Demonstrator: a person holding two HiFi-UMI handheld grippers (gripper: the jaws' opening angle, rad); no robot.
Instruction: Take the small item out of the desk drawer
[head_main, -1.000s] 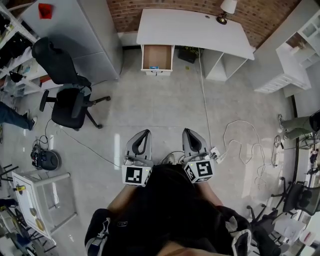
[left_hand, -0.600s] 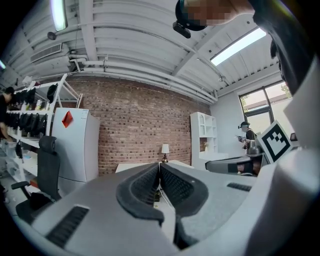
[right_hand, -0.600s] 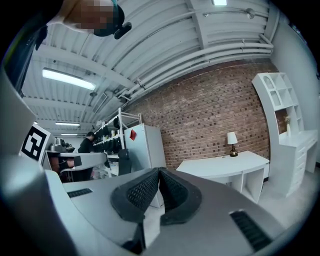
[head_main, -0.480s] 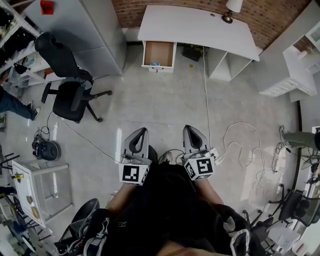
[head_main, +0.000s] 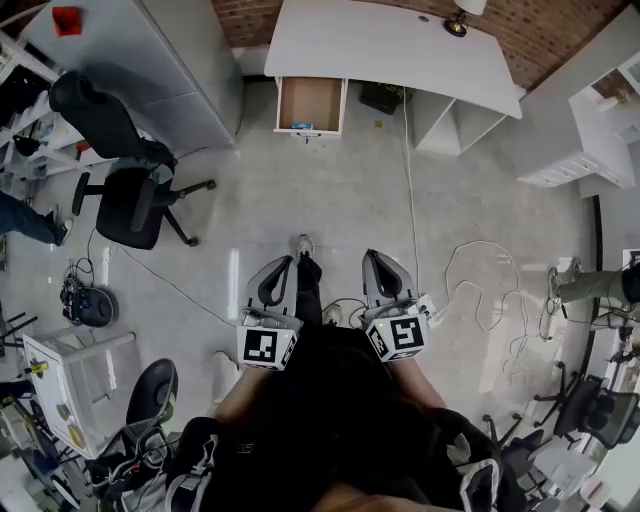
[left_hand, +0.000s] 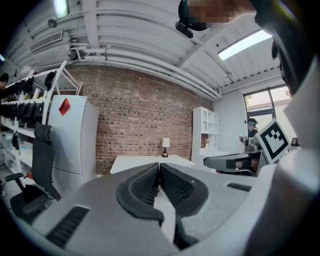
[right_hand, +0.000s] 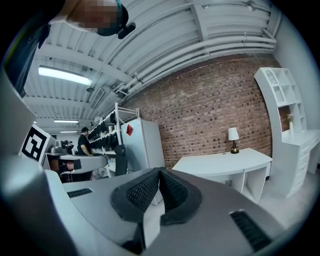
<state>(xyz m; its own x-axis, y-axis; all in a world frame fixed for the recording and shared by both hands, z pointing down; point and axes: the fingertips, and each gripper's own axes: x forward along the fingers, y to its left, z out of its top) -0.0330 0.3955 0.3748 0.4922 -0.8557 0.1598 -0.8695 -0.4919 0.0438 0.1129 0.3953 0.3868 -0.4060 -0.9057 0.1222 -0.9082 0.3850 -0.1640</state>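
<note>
A red brick wall (head_main: 250, 18) is running along the far end, strip lights (right_hand: 65, 75) are glowing overhead, and a black office chair (head_main: 125, 195) is sitting by a tall white cabinet (head_main: 150, 60) while white cables (head_main: 480, 290) are trailing over the pale floor (head_main: 330, 190).

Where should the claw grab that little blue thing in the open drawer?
Probably from above: the drawer is pulled out, open on top and walled all round. The small blue item lies low against its front wall, so pinch its left and right ends. Its shape is too small to tell.
</note>
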